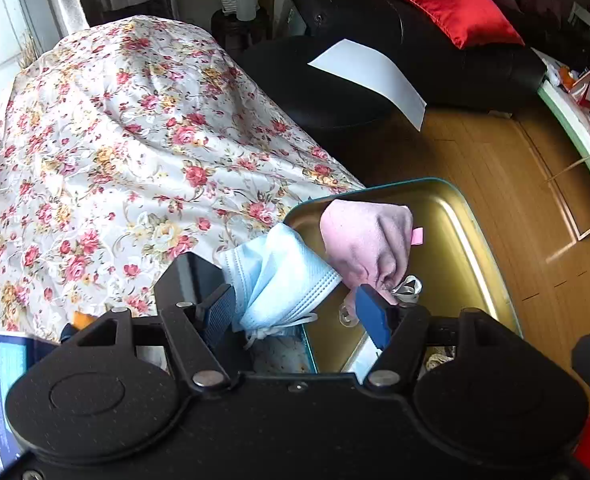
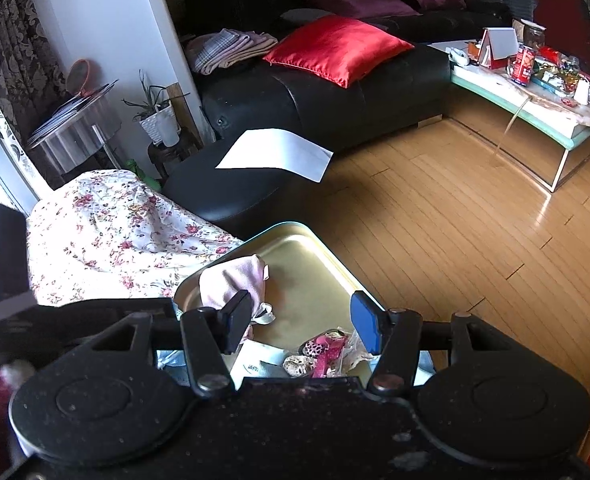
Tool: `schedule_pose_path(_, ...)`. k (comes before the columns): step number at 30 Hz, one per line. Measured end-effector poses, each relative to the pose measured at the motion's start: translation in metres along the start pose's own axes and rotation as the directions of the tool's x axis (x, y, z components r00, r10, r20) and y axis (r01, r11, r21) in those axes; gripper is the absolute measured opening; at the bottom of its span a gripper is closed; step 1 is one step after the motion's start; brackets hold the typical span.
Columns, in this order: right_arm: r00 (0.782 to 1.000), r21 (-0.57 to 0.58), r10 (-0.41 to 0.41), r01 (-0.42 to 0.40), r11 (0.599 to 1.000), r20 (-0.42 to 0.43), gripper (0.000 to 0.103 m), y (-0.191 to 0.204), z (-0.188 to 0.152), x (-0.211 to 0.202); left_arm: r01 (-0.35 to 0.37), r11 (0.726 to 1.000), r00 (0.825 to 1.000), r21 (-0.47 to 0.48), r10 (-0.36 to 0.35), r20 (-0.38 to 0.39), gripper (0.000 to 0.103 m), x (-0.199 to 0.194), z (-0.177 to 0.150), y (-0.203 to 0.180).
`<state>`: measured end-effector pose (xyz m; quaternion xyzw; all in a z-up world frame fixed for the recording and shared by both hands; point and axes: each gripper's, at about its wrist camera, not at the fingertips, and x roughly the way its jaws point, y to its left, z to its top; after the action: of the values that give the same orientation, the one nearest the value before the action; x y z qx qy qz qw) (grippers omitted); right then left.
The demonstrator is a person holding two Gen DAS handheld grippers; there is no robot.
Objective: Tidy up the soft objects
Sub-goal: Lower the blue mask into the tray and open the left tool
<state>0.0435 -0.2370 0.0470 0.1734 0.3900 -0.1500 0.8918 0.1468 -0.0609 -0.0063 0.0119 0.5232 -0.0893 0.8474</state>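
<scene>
A gold metal tin (image 1: 467, 240) with a teal rim stands open at the edge of the flowered cloth. A pink soft pouch (image 1: 365, 240) stands in it. A light blue face mask (image 1: 279, 280) hangs over the tin's left rim, between the wide-apart fingers of my left gripper (image 1: 295, 312), which is open. In the right wrist view the tin (image 2: 307, 264) holds the pink pouch (image 2: 231, 280) and a pink leopard-print bow (image 2: 323, 352). My right gripper (image 2: 299, 320) is open above the tin and holds nothing.
A flowered cloth (image 1: 135, 152) covers the surface to the left. A black leather ottoman (image 2: 231, 192) with a white paper sheet (image 2: 279, 152) stands beyond. A black sofa with a red cushion (image 2: 335, 48) and a cluttered coffee table (image 2: 535, 92) stand across the wooden floor.
</scene>
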Motion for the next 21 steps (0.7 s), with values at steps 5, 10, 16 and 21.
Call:
schedule_pose_path(5,1.000,-0.007,0.008,-0.008,1.000,-0.004,0.055,0.000,0.000,0.000,-0.030,0.999,1.000,0.019,0.030,-0.003,0.062,0.018,0.007,-0.011)
schedule_pose_path(10,1.000,0.001,0.013,-0.013,1.000,-0.007,0.055,-0.003,0.000,0.001,-0.070,0.997,0.997,0.026,0.071,-0.018,0.038,0.035,0.007,-0.019)
schedule_pose_path(16,1.000,0.012,0.023,-0.023,1.000,-0.008,0.055,-0.003,0.001,0.003,-0.030,1.000,0.999,-0.004,0.030,-0.039,0.011,0.039,0.007,-0.018)
schedule_pose_path(21,1.000,0.017,0.027,-0.027,1.000,-0.004,0.055,-0.002,0.001,0.003,0.040,0.999,0.999,0.000,-0.040,-0.027,0.011,0.023,0.006,-0.026)
